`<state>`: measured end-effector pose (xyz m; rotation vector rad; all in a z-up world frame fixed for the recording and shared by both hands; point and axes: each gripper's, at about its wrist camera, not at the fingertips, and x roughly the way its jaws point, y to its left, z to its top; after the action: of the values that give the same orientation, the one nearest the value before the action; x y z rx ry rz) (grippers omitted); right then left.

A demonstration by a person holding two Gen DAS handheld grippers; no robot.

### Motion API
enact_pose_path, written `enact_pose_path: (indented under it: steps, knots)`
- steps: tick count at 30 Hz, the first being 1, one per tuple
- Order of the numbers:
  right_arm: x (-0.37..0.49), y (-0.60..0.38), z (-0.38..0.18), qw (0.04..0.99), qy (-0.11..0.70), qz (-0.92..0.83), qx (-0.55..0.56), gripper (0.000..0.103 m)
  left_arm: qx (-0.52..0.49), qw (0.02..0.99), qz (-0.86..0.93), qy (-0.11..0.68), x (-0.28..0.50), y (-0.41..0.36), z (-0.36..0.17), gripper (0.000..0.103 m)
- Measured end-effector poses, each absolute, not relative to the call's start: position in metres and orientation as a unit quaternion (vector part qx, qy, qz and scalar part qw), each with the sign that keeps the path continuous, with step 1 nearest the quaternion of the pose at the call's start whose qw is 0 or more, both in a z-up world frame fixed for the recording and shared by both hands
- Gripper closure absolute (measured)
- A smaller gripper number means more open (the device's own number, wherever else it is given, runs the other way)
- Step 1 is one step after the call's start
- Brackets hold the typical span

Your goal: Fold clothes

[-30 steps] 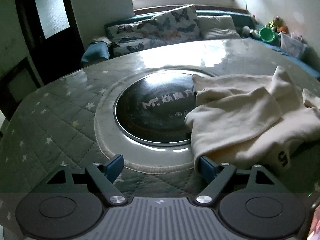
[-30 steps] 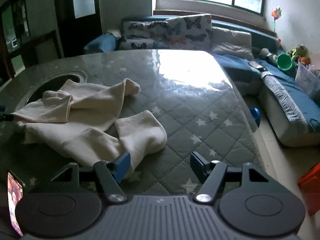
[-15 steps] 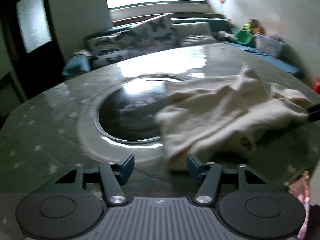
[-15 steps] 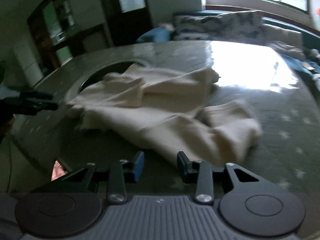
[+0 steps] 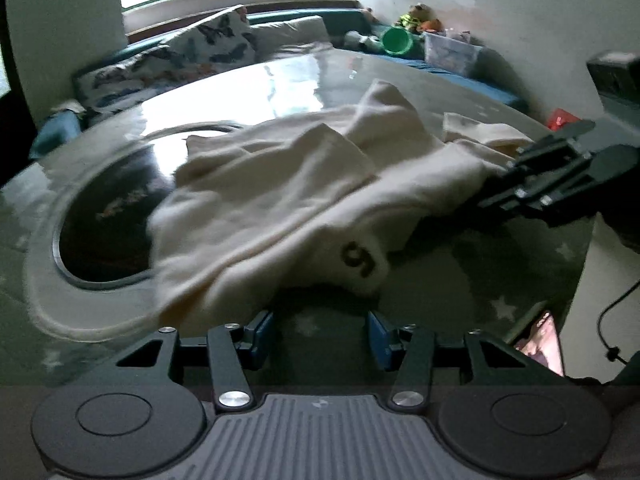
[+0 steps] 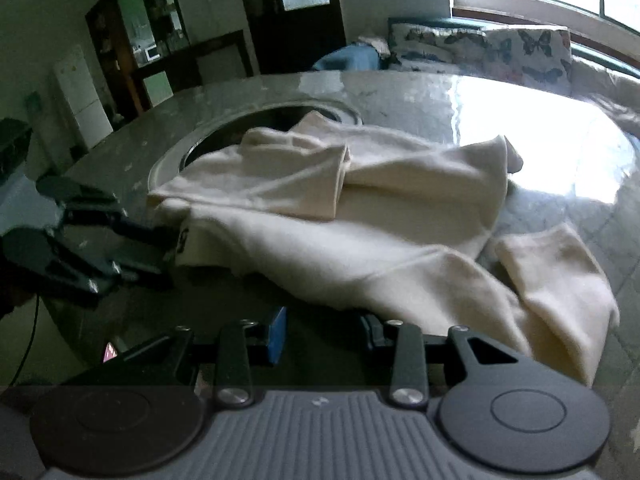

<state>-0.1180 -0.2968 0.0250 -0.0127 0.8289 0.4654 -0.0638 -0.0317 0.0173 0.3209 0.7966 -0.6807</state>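
Garment: your cream sweatshirt (image 5: 280, 184) lies crumpled on the round table (image 5: 500, 264), one side draped over the dark glass disc (image 5: 108, 216) set in the middle. A hem patch with a dark mark (image 5: 358, 258) faces your left wrist camera.
Table cover: grey quilted cloth with pale stars (image 6: 600, 216), glaring white under the window light.
Left gripper: your left gripper (image 5: 320, 334) sits low at the near edge of the garment with its blue pads (image 5: 378, 338) apart and closing; only the table cover shows between them, and the hem is just beyond the tips, apart from them.
Right gripper: your right gripper (image 6: 324, 330) has its jaws partly apart, nothing pinched; the cream fabric lies just ahead of the tips. From the left view, its dark linkage meets the far side of the garment; contact there cannot be told.
Sleeve: one loose end (image 6: 560, 280) lies right of your right gripper.
Phone: a lit screen (image 5: 540, 340) lies at the table's edge.
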Motion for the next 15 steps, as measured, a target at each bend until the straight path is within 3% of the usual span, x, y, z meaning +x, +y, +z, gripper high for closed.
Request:
enact_pose_path:
  steps: [15]
  knots:
    - [-0.081,-0.315,0.058,0.917,0.331,0.209,0.072,0.067,0.102,0.883,-0.303,0.342,-0.026,-0.043,0.047,0.050]
